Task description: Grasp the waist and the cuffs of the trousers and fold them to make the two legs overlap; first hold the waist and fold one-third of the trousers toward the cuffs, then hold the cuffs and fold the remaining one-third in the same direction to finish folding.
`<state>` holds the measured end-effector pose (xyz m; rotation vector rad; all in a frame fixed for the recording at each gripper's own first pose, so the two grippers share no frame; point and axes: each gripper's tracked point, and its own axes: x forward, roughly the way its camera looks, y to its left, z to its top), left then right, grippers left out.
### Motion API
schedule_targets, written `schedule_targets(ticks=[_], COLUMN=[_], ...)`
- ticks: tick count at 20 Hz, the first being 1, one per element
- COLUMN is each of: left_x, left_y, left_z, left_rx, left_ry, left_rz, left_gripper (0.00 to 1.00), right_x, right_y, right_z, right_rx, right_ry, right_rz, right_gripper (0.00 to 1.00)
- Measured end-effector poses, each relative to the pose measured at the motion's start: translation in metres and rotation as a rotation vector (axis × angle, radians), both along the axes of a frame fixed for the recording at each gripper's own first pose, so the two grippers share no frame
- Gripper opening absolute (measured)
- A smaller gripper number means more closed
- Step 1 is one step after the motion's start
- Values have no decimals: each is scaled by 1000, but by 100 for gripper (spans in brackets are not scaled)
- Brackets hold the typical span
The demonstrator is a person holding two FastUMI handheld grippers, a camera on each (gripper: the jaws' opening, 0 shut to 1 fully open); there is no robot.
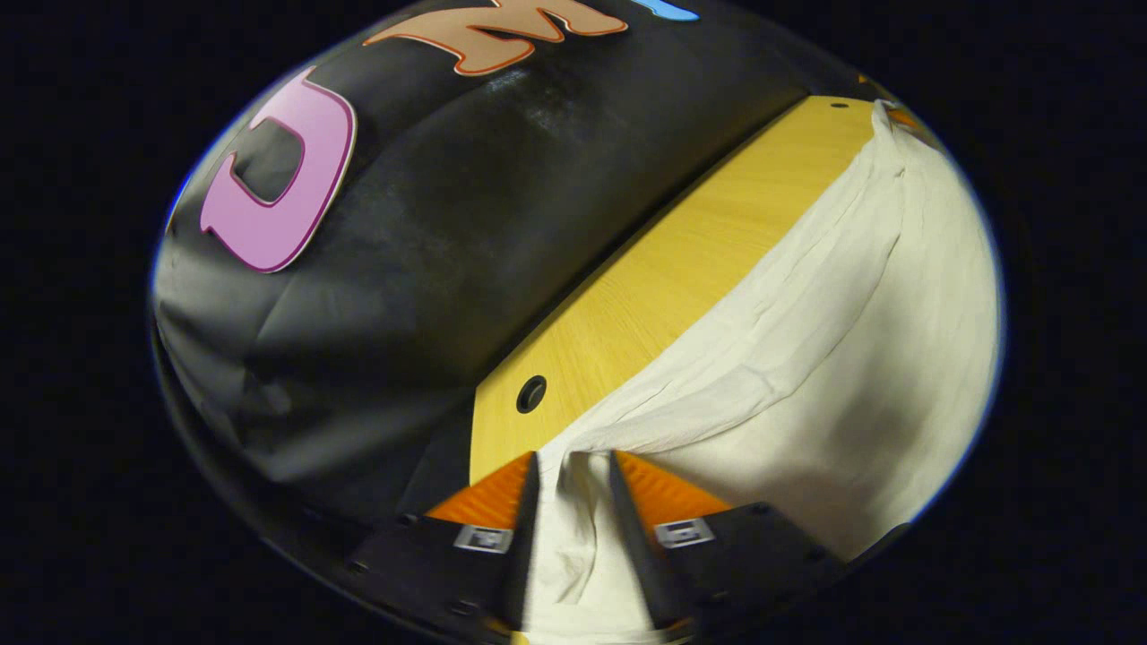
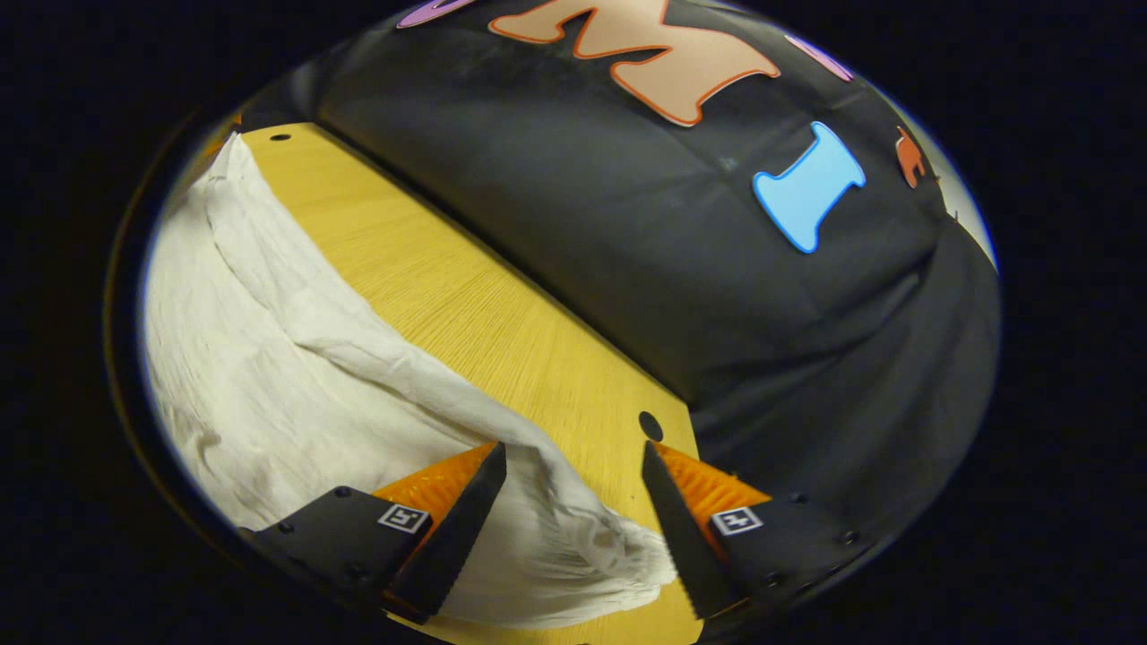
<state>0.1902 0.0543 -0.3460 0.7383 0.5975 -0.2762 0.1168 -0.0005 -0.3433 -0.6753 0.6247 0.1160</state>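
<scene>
Two grippers work soft, limp cream cotton trousers [image 1: 806,358] on a yellow wooden table [image 1: 681,269]: left gripper [image 1: 573,466] pinching an edge, right gripper [image 2: 573,457] spread at six o'clock.

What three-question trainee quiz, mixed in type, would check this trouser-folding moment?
1. True or false: the left tool has white cloth of the trousers between its fingers.
2. Multiple choice: the right tool stands A) shut on the cloth, B) open around a bunched edge of the trousers, C) holding a hanger.
3. Short answer: what do the trousers lie on?

Key: 1 true; the narrow gap suggests a pinch. 2 B; its fingers stand wide apart, either side of the fabric. 3 the yellow wooden table, beside the black cloth wall.
</scene>
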Motion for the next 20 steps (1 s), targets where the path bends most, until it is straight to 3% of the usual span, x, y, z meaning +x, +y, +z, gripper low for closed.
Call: schedule_targets(ticks=[1, 2, 6, 11, 15, 20], left_x=[-3, -8, -29, -62, -84, -106], left_y=[0, 0, -22, -67, -96, -114], left_z=[3, 10, 54, 115, 146, 168], left_rx=[-16, -35, -180, -324, -425, -505], left_ry=[-7, -17, -79, -149, -184, -197], left_rz=[17, 35, 90, 78, 110, 142], left_gripper=[100, 95, 95, 95, 95, 96], right_x=[-3, -5, -13, -23, -36, -53], right_y=[-1, -3, -16, -47, -79, -110], right_z=[11, 21, 50, 75, 75, 66], right_rx=[25, 48, 162, 259, 271, 370], right_ry=[-19, -34, -75, -113, -110, -107], right_rz=[-7, -17, -74, -146, -188, -279], right_gripper=[98, 100, 97, 98, 97, 97])
